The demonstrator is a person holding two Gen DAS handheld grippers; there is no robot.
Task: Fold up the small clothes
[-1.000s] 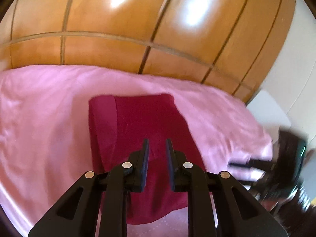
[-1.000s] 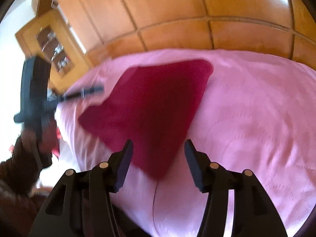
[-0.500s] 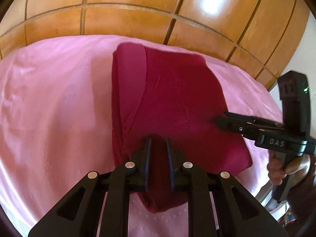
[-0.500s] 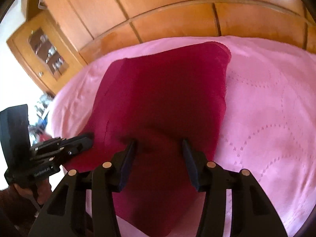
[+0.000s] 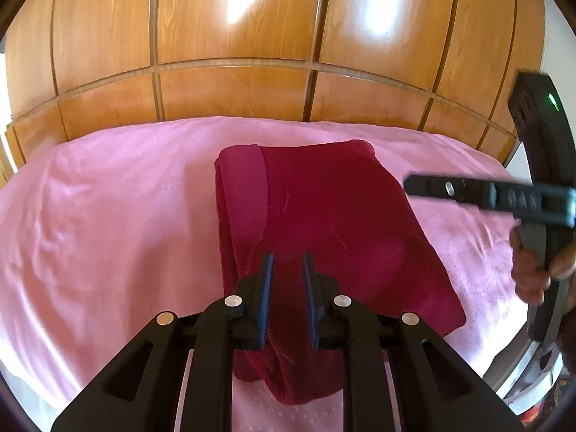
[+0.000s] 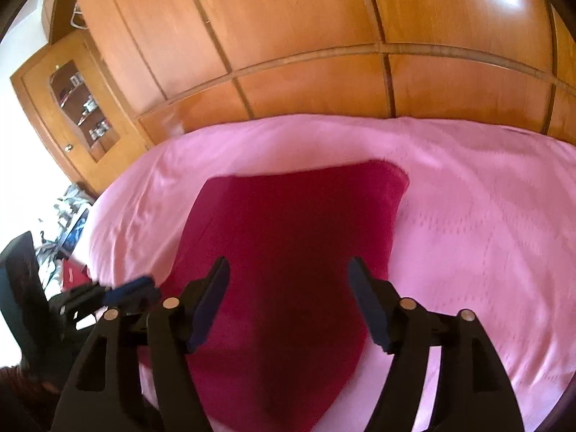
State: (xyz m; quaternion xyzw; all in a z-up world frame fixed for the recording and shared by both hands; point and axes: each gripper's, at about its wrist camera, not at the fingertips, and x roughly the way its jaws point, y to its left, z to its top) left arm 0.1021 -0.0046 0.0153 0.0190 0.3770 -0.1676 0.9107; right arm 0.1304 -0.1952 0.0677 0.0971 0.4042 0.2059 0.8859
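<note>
Your left gripper [image 5: 286, 262]: jaws narrow, near edge of dark red garment [image 5: 324, 223] bunched between blue pads [image 5: 265, 295]; whether pads press cloth, cannot tell. Your right gripper [image 6: 288, 270]: jaws wide, just been opening, poised over garment, nothing pinched. Garment lies folded on pink bedspread [image 5: 108, 208], lighter band along its left side. Beyond bed: wooden panelled wardrobe [image 5: 234, 36]. Far left in right view: glass-door cabinet [image 6: 77, 100].

The right gripper [image 6: 288, 270], its jaws just opened, hovers over the red garment [image 6: 288, 223] on pink bedding [image 6: 486, 216].
</note>
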